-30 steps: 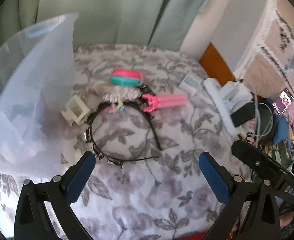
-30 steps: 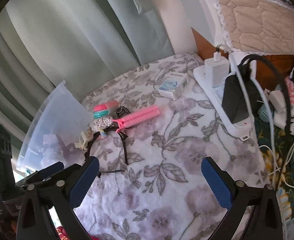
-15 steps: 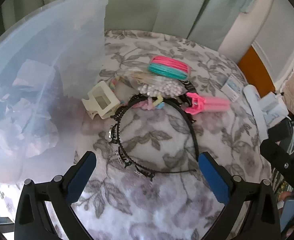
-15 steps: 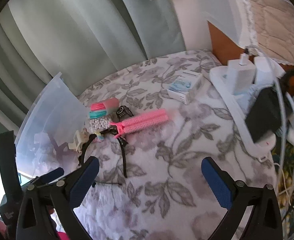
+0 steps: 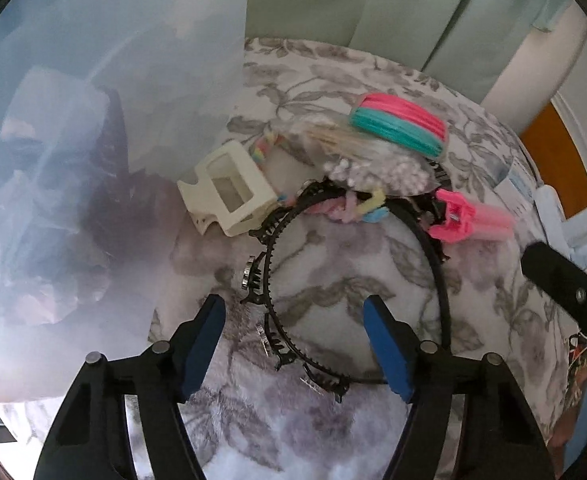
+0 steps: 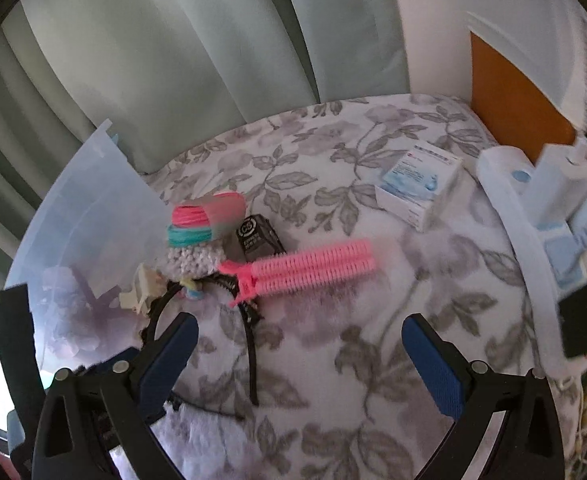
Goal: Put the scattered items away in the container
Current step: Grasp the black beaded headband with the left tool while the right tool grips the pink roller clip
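A black toothed headband (image 5: 437,272) lies on the floral cloth, its left arc between the fingers of my left gripper (image 5: 295,304). The jaws are closing and the pads stand clear of the band. Behind it are a cream claw clip (image 5: 229,192), a bag of white beads (image 5: 385,168), a pink and teal pack of hair ties (image 5: 401,124) and a pink roller clip (image 5: 469,220). The clear plastic container (image 5: 73,160) stands at the left. My right gripper (image 6: 299,324) hangs open in front of the pink roller clip (image 6: 313,266), with the headband's end (image 6: 253,360) below its gap.
A small white and blue box (image 6: 417,184) lies at the back right. A white power strip (image 6: 525,220) with chargers runs along the right edge. A small black packet (image 6: 257,236) sits behind the roller clip. Green curtains hang behind the table.
My left gripper has come down close over the headband and its jaws have narrowed. The right gripper has moved nearer to the pile, still open.
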The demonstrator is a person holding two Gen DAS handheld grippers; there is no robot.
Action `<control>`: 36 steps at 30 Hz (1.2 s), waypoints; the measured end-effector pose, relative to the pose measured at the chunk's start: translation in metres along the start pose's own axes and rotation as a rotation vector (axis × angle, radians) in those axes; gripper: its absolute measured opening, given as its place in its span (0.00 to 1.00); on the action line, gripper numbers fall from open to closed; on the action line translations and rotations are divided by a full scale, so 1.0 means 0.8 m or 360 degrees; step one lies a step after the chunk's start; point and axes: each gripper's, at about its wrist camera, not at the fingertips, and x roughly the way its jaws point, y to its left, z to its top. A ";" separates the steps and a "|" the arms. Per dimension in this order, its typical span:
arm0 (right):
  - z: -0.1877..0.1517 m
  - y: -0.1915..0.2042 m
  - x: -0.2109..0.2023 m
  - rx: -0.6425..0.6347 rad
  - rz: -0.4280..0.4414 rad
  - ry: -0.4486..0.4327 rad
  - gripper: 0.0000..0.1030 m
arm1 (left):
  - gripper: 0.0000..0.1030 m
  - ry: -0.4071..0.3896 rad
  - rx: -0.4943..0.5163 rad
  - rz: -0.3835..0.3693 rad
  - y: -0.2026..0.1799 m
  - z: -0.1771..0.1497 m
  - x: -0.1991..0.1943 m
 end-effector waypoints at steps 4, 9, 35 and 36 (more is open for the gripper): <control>0.010 0.006 0.019 -0.0036 -0.0023 0.0021 1.00 | 0.60 0.0013 -0.0017 0.0018 0.003 0.002 0.010; 0.020 0.012 0.044 -0.0105 -0.0073 0.0055 1.00 | 0.53 -0.0019 -0.0017 0.0024 0.005 0.008 0.013; 0.034 0.006 0.066 -0.0092 -0.0130 0.0078 0.96 | 0.27 -0.0067 0.0038 0.0061 0.009 0.023 0.023; 0.034 0.005 0.063 -0.0090 -0.0130 0.0071 0.96 | 0.24 -0.0064 0.0037 0.0059 0.009 0.023 0.023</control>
